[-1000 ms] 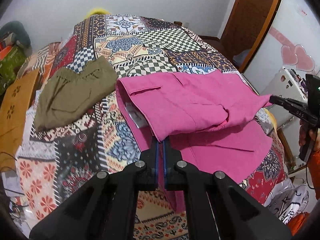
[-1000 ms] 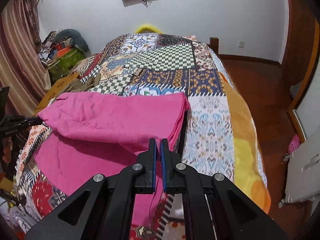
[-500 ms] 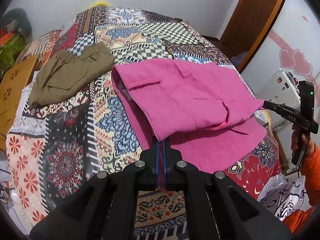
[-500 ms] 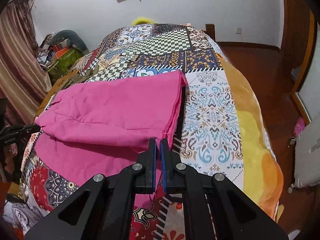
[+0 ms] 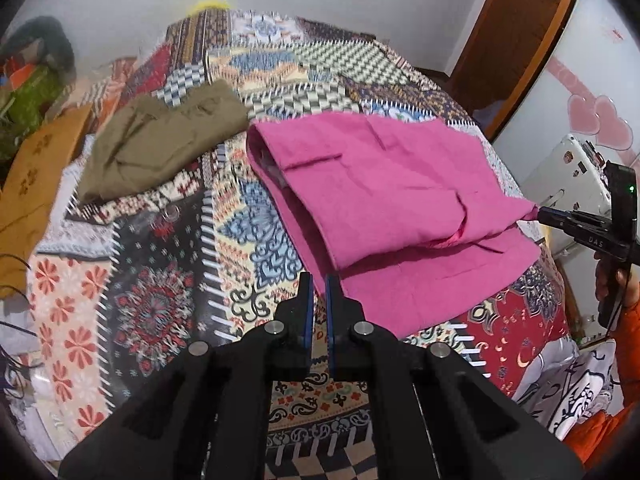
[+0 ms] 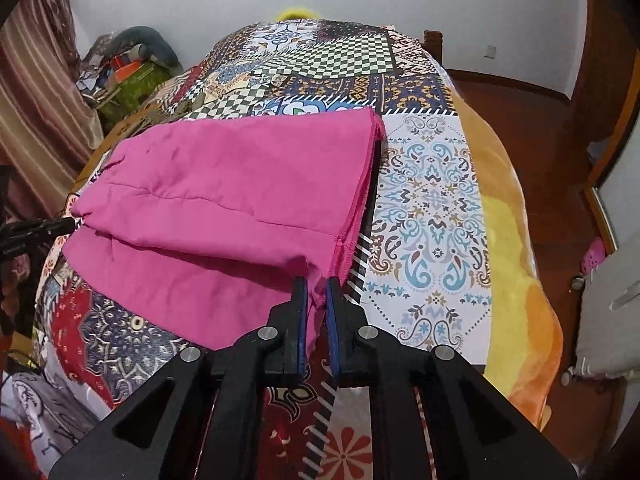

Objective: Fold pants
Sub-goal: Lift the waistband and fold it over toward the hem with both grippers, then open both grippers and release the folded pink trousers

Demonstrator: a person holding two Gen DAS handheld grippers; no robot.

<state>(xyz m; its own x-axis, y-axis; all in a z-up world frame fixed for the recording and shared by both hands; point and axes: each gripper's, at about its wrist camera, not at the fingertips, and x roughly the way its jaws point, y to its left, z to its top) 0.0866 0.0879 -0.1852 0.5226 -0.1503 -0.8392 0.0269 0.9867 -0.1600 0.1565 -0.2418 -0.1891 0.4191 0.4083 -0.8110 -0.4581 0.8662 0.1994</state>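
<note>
Pink pants [image 5: 384,192] lie folded over on the patchwork bedspread [image 5: 168,288]; they also show in the right wrist view [image 6: 240,200]. My left gripper [image 5: 316,292] is slightly open and empty, just off the near left corner of the fold. My right gripper [image 6: 316,296] is slightly open with the pants' near corner lying loosely between its fingers. The right gripper shows in the left wrist view [image 5: 548,214] at the fold's right tip. The left gripper shows in the right wrist view [image 6: 68,224] at the fold's left tip.
Olive-green pants [image 5: 160,144] lie on the bed to the left of the pink ones. A cardboard box [image 5: 28,176] stands left of the bed. A wooden door [image 5: 516,40] and a white appliance [image 5: 568,176] are on the right. The bed edge drops off near me.
Both grippers have opened a little and let go of the pink pants. The folded top layer has been laid down on the lower layer, and both grippers have pulled back slightly.
</note>
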